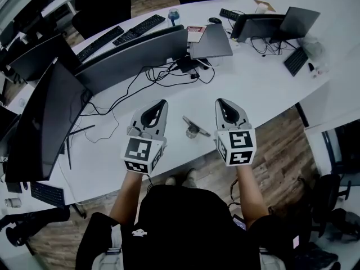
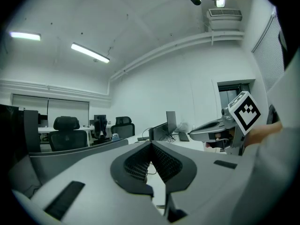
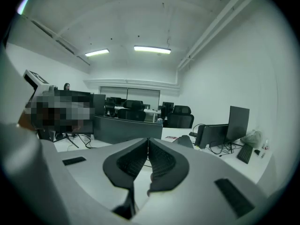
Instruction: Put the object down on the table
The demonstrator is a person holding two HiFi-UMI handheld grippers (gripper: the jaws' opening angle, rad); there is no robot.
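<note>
Apparently done: the object lies loose on the table, between the left gripper and right gripper and lower than both, slightly nearer the right, with both grippers' jaws clamped together on nothing, so no step looks left.

A curved monitor, a black keyboard, a closed laptop and tangled cables sit close together.

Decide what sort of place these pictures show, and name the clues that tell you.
Most likely an open-plan office: long white desks carry monitors and keyboards, and black swivel chairs stand behind them.
</note>
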